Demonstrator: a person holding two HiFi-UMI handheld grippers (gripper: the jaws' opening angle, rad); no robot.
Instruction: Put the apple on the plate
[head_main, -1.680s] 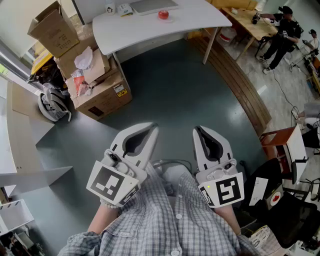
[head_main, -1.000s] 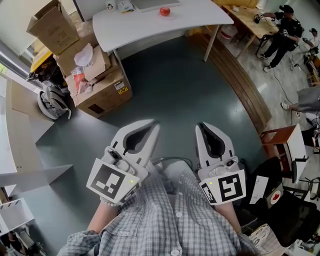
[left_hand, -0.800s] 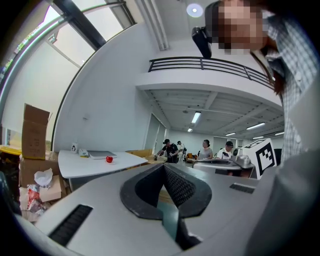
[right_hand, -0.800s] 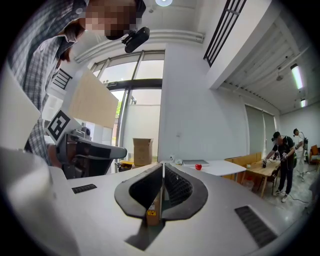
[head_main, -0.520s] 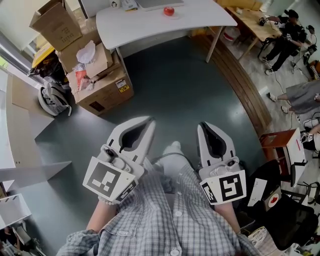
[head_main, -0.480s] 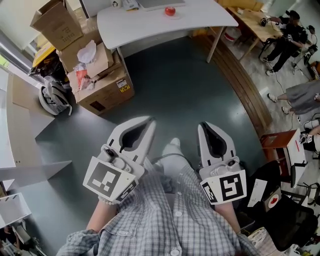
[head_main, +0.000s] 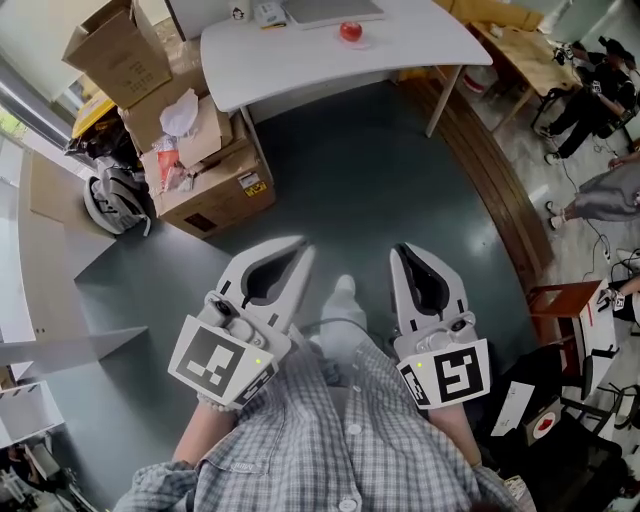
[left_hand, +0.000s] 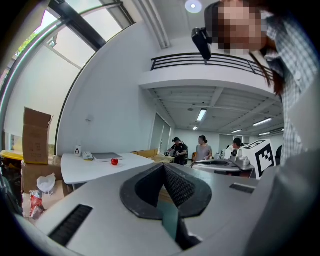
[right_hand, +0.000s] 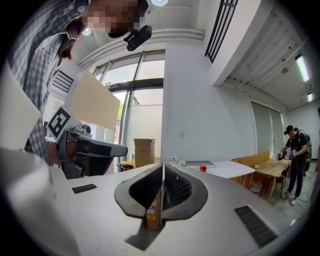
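Head view: left gripper (head_main: 302, 249) and right gripper (head_main: 399, 251) both have jaws pressed together, gripping nothing; apple (head_main: 350, 31) rests well apart on white table (head_main: 300, 62).

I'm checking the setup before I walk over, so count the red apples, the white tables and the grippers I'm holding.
Red apple: 1
White table: 1
Grippers: 2, the left gripper and the right gripper
Total: 4
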